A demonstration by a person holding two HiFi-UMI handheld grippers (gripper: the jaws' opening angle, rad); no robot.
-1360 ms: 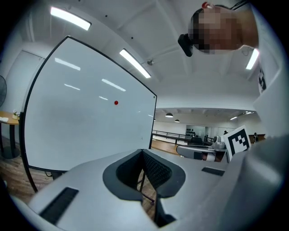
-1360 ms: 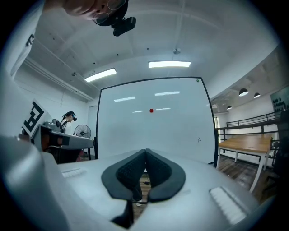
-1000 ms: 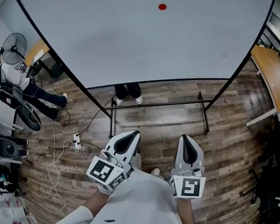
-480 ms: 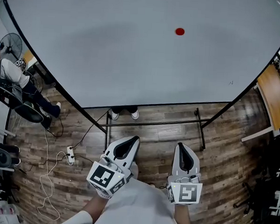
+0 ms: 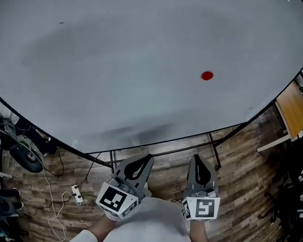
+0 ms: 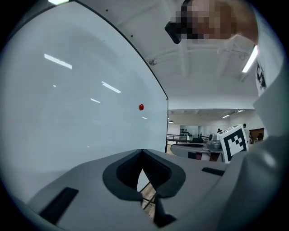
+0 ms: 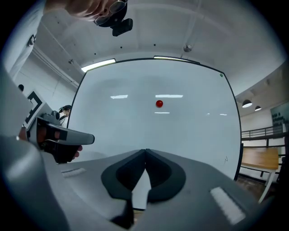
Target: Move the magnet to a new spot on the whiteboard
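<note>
A small round red magnet [image 5: 207, 75] sticks to the big whiteboard [image 5: 124, 61], right of its middle. It also shows as a red dot in the left gripper view [image 6: 141, 107] and the right gripper view [image 7: 159, 103]. Both grippers are held low in front of the person, well short of the board. My left gripper [image 5: 143, 157] points at the board's lower edge, its tips together, nothing between them [image 6: 142, 151]. My right gripper [image 5: 198, 158] is shut and empty too [image 7: 145, 150], aimed roughly below the magnet.
The whiteboard stands on a black metal frame [image 5: 213, 149] over a wood floor. A power strip with white cable [image 5: 77, 193] lies at the lower left beside dark equipment [image 5: 23, 154]. A wooden table [image 5: 293, 110] stands at the right.
The person has walked toward the whiteboard, which now fills most of the head view. The magnet has slid down and right in that view. Both grippers stayed shut and low.
</note>
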